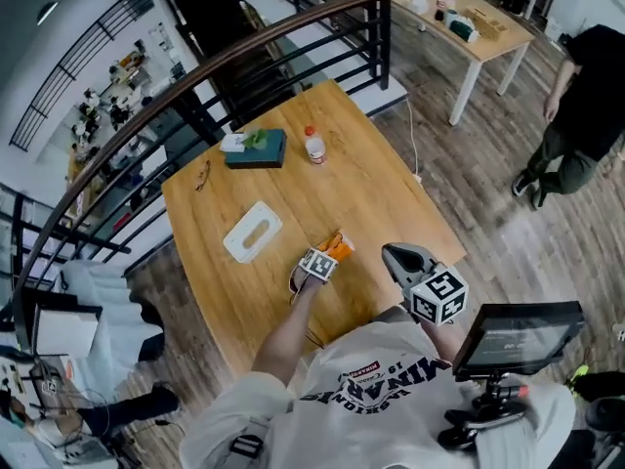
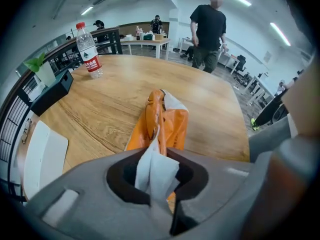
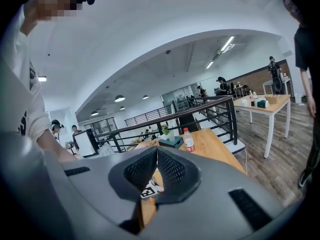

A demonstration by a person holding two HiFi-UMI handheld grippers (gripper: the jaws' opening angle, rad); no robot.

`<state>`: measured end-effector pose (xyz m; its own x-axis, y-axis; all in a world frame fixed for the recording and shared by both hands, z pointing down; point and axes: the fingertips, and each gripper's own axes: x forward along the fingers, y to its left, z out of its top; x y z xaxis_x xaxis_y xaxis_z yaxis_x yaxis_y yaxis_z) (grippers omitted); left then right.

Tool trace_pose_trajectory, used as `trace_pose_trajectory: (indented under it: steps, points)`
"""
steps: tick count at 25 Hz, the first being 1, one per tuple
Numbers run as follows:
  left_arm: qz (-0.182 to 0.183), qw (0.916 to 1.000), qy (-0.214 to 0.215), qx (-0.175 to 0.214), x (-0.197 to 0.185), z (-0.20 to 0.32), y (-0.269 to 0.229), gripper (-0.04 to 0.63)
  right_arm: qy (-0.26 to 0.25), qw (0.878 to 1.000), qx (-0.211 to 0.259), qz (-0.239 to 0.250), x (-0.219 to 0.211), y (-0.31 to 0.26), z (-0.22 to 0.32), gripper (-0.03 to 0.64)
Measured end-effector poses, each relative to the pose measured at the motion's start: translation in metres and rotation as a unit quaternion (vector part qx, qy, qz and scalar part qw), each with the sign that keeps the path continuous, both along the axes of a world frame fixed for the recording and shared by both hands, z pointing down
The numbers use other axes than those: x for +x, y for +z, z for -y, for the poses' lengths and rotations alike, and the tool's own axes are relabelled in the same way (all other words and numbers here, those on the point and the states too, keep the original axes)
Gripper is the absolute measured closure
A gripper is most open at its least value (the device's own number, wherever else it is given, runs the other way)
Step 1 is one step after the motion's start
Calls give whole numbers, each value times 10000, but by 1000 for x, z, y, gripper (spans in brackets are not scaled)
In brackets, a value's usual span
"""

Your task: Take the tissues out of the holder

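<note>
Two hand-held grippers work over a wooden table (image 1: 376, 189), seen from above the wearer's shoulders. The left forearm (image 1: 283, 335) reaches out from a white sleeve, away from the body and over the tabletop. It ends at the left gripper (image 1: 324, 255), which tips steeply down toward the wood with its marker cube (image 1: 315, 264) uppermost. In the left gripper view its jaws are drawn together on a white tissue (image 2: 156, 171). The sheet is pinched between them and runs forward into an orange packet (image 2: 167, 121), which sits just beyond the jaw tips. In the head view that packet is at the near middle of the table, touching the tip of the left gripper.

The right gripper (image 1: 398, 257) is held close to the torso at the table's near edge, roughly level and pointing across the table. Its jaws meet at the tips with nothing between them.

Farther along the table lie a flat white piece (image 1: 252, 231), a dark box (image 1: 259, 151) and a red-capped bottle (image 1: 314, 145). A person in dark clothes (image 1: 581, 96) stands on the floor to the right, well apart from the table.
</note>
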<state>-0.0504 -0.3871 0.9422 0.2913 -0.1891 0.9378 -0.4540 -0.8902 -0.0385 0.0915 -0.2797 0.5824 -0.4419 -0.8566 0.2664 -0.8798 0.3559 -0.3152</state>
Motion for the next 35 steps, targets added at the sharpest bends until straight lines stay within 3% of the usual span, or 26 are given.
trace_pose_trajectory:
  steps: [2,5,9,11,14,17,18,22,25,27,28,29,35]
  points:
    - [-67,9994,-262,232,-11,14,-5,520,-323,9994,87,-27,-10,-1,15,607]
    - [-533,9975,-425,176,-3,0,-26,391,-453,9989,116,-42,-12,-13,11,607]
    - [-1050,9920,-535,458,0,-17,-86,358,-456,9989,64,-23,-14,-31,-5,609]
    - [-1360,9855,-673,757,-5,-18,-119,357,-538,9985,68,-62,-18,-31,-7,609]
    - [-1994,9689,-880,1168,-7,-23,-181,357,-682,9974,91,-194,-22,-32,-10,609]
    - [-2785,9411,-1019,1623,-8,-36,-263,357,-991,9944,236,-282,-33,-43,-13,609]
    - [-3092,9260,-1079,1879,-10,-43,-297,357,-1150,9922,325,-341,-38,-49,-14,609]
    - [-4290,8490,-885,2955,-17,-78,-440,359,-1338,9875,696,-469,-55,-79,-21,609]
    - [-4500,8006,-988,3831,-55,-93,-502,405,-1567,9802,1121,-461,-85,-98,3,609]
    - [-4321,7746,-1352,4416,-88,-104,-520,536,-1995,9681,1449,-443,-113,-108,21,609]
    - [-4215,7669,-1510,4599,-101,-110,-524,583,-2155,9625,1592,-434,-124,-115,27,609]
    - [-4134,7621,-1646,4704,-111,-116,-526,591,-2282,9573,1723,-428,-134,-122,29,609]
    - [-4075,7473,-2251,4742,-141,-133,-514,592,-2816,9343,2154,-377,-178,-149,23,609]
